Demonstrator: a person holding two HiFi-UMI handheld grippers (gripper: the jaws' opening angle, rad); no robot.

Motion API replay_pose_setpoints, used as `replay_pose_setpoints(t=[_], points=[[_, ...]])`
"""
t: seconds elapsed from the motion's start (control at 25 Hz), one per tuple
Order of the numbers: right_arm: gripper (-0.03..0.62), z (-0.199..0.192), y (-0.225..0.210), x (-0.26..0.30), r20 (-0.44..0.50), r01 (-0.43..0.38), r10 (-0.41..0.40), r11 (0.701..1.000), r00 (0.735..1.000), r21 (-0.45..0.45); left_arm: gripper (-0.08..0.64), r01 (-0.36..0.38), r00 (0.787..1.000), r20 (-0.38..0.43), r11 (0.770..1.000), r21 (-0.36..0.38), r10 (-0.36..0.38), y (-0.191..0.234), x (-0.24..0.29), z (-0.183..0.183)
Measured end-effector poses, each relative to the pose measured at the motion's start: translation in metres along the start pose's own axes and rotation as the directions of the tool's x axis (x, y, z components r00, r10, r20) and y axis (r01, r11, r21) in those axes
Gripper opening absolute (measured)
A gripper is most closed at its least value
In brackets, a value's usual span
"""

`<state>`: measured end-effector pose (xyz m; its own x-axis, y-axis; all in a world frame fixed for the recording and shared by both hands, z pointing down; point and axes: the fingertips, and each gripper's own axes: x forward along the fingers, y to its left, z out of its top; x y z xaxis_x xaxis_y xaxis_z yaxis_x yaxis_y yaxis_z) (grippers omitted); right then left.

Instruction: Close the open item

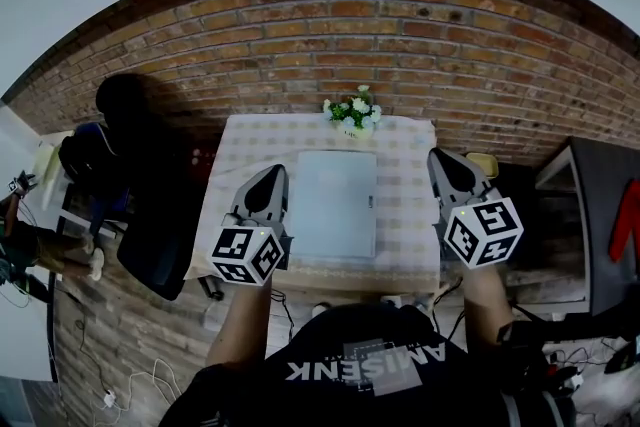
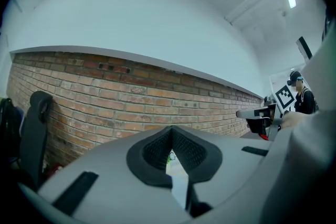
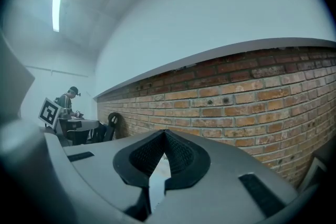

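A flat silver-grey laptop (image 1: 336,203) lies on the checked tablecloth of a small table (image 1: 410,215), its lid down flat. My left gripper (image 1: 272,172) hovers over the table's left edge, just left of the laptop and apart from it. My right gripper (image 1: 441,156) hovers over the table's right edge, a little further from the laptop. Both point toward the brick wall. In the left gripper view the left gripper (image 2: 171,131) has its jaws meeting at the tips with nothing between them. In the right gripper view the right gripper (image 3: 164,134) stands the same way.
A small pot of white flowers (image 1: 352,113) stands at the table's far edge, against the brick wall (image 1: 380,35). A black office chair (image 1: 140,185) and bags stand at the left. A dark cabinet (image 1: 600,215) is at the right. Cables lie on the brick floor (image 1: 110,365).
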<state>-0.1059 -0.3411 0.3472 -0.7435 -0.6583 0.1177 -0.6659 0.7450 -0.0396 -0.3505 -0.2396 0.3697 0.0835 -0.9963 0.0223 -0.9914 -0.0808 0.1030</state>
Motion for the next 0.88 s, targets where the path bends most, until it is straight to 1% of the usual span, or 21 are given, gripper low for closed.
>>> replay_pose_setpoints(t=[0.2,0.6,0.88], points=[[0.040,0.004,-0.005,-0.005,0.006,0.023,-0.022,1.000,1.000,-0.002,0.006,0.012,1.000,0.003,1.000,0.006,-0.012,-0.005,0.004,0.002],[0.040,0.004,-0.012,-0.006,0.005,0.038,-0.038,0.999,0.999,-0.008,0.006,0.014,1.000,-0.005,1.000,0.015,-0.014,-0.008,0.014,-0.002],[0.040,0.002,-0.010,-0.001,0.005,0.030,-0.030,1.000,1.000,-0.003,0.007,0.019,1.000,-0.002,1.000,0.022,-0.019,-0.009,0.018,-0.001]])
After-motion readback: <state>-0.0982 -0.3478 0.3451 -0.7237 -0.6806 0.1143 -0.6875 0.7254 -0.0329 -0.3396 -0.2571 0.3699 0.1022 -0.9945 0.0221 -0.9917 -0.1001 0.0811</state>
